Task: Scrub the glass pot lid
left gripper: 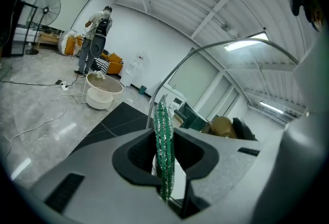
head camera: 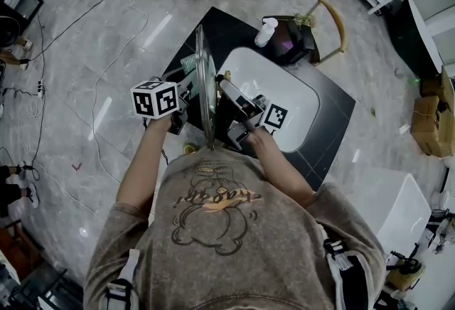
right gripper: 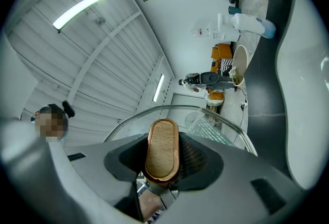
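Item: round glass pot lid (head camera: 206, 92) with a metal rim, being held upright and edge-on over the black counter (head camera: 213, 28), beside the white oval sink (head camera: 245, 63) and between both grippers. The right gripper (right gripper: 161, 164) is being used as the holder, its jaws clamped on the lid's oval wooden knob (right gripper: 161, 153). In the left gripper (left gripper: 164, 171) a thin green glittering scouring pad (left gripper: 164, 138) is being pinched between jaws drawn tight on it, just beside the lid's left face; contact cannot be told.

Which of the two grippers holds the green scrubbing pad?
The left gripper, clamped on the green pad; the right gripper grips the wooden knob of the glass lid.
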`<state>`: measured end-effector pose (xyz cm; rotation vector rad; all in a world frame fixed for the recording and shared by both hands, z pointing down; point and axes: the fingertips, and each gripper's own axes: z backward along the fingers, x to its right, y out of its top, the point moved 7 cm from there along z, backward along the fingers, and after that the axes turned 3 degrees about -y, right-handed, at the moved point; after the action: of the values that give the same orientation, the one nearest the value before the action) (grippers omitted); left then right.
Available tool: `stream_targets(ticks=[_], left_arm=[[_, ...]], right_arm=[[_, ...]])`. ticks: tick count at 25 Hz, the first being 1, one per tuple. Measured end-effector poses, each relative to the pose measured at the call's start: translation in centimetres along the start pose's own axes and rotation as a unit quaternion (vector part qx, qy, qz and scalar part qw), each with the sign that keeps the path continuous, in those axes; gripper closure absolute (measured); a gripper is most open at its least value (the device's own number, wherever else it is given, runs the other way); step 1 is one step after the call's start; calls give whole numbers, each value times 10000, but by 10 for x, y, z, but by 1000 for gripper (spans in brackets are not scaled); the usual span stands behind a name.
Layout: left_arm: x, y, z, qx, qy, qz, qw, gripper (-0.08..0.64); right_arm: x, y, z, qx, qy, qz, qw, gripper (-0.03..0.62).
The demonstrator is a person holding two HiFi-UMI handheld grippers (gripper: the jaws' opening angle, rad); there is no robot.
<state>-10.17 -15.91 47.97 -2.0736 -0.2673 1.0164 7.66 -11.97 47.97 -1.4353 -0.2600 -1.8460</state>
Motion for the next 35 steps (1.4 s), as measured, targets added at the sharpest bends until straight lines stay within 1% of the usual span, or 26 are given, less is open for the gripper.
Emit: stream_targets(ticks=[3, 5, 8, 12, 15, 18, 20, 23, 28, 32, 35], left_arm=[[-5, -16, -6, -209, -12, 22, 9998, 474], [-4, -27, -7, -353, -101, 44, 9993, 474], [6, -39, -5, -539, -344, 115, 9979, 474], [27, -49, 2, -790, -689, 52, 9945, 474], [45, -49, 7, -971, -974, -24, 9905, 474], [61, -43, 13, -1083, -1256, -11, 9862, 474], [70, -35, 17, -1074, -1414, 0, 9841, 474], [82, -20, 26, -947, -1571, 51, 9830, 474], [95, 7, 41, -680, -1688, 125, 9832, 474], [95, 23, 51, -414, -1824, 340, 9818, 474], [93, 32, 55, -310, -1819, 382, 9821, 474]], right_arm=[[-1, 2, 1, 37, -10, 59, 10000, 410], [1, 4, 3, 87, -46, 61, 9999, 410], [4, 6, 6, 197, -137, 73, 9997, 410], [8, 13, 12, 373, -271, 97, 9989, 411], [11, 24, 17, 479, -328, 176, 9982, 410], [14, 34, 22, 578, -361, 232, 9974, 410], [17, 38, 25, 642, -386, 221, 9969, 410], [19, 40, 27, 649, -445, 263, 9965, 410], [20, 39, 28, 556, -460, 330, 9968, 410], [23, 35, 27, 513, -455, 324, 9971, 410], [23, 33, 27, 438, -469, 337, 9974, 410]])
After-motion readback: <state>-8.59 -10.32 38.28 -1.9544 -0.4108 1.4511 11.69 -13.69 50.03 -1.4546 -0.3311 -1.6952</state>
